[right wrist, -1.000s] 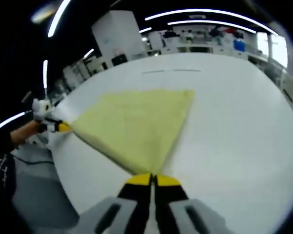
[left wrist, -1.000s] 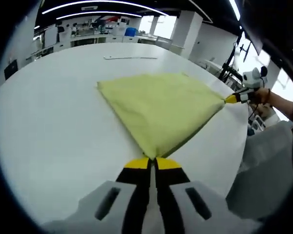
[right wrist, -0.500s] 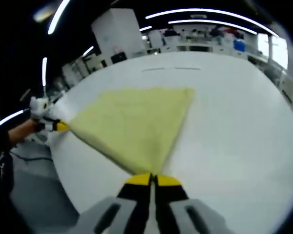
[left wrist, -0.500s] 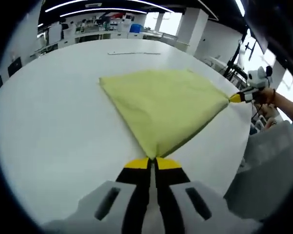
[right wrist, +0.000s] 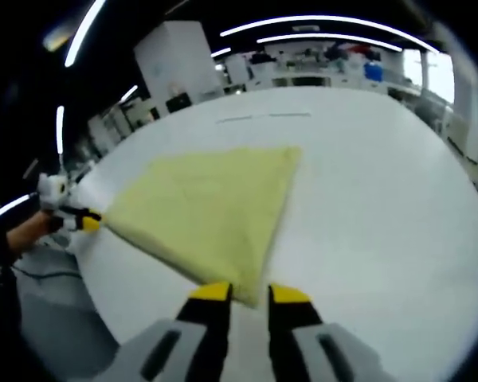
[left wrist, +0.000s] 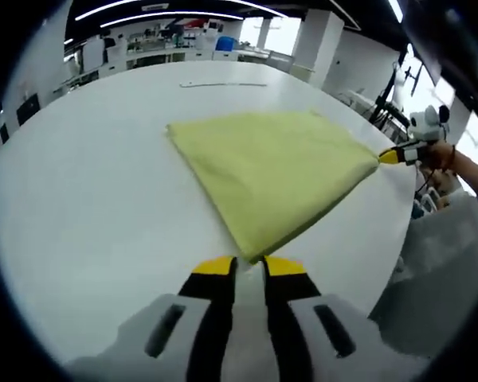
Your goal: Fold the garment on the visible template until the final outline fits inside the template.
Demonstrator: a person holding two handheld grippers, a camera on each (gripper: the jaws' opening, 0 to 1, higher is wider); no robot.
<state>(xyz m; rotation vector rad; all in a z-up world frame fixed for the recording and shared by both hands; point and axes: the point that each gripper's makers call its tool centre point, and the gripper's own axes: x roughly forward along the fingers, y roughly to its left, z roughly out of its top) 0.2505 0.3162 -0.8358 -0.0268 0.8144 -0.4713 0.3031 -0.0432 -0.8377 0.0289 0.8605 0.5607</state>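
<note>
Both grippers are letting go: 0.5 s ago each pair of jaws was pinched on a corner of the cloth, and now each pair is standing apart with the corner lying free.

Through the left gripper view, the left gripper (left wrist: 248, 267) is hovering with its yellow-tipped jaws spread, the near corner of the yellow garment (left wrist: 271, 163) resting just beyond the gap. The garment is lying flat as a folded sheet on the white table (left wrist: 88, 207), nearer the person's edge than the far one. At the right edge of the table the right gripper (left wrist: 392, 156) is sitting just beside another corner.

Through the right gripper view, the right gripper (right wrist: 249, 293) is likewise holding its jaws apart, a garment (right wrist: 203, 211) corner just ahead of them. The left gripper (right wrist: 86, 220) is showing at the table's left edge.

The cloth is looking thin, soft and light; I'd judge it will drape and slide easily, so corners or a folded edge are the places to pinch. A faint pale strip (left wrist: 223, 84) is lying toward the far edge. Behind, a lab with benches and ceiling light strips is showing.
</note>
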